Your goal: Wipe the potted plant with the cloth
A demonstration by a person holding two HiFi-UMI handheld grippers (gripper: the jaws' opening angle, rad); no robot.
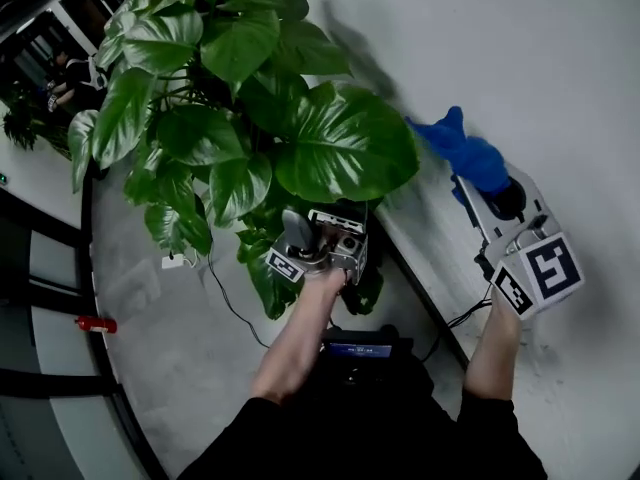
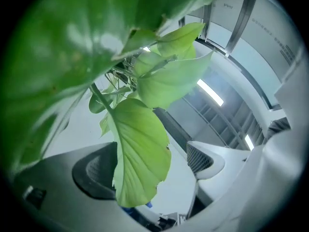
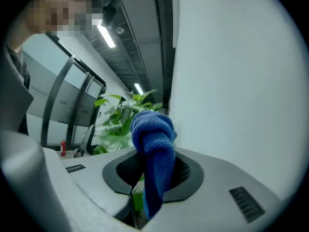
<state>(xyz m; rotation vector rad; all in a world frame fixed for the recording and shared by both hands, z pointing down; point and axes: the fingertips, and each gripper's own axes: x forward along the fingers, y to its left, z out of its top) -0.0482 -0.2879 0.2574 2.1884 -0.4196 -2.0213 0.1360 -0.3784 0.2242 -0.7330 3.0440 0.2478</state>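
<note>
One broad-leaved green potted plant [image 1: 250,98] stands near a white wall [image 1: 520,58], pot hidden by foliage. One blue microfibre cloth [image 3: 153,129] is pinched in the right gripper [image 3: 154,178], just right of the plant, not touching. Two grippers in all. Left gripper [image 1: 322,230] sits under the leaves, jaws apart, with one pale green leaf [image 2: 140,153] hanging between them.

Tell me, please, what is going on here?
A person holds a gripper in each hand beside a potted plant. The right gripper is shut on a blue cloth, held off by the white wall, not touching the plant. The left gripper is open beneath the plant, one leaf hanging between its jaws.
</note>
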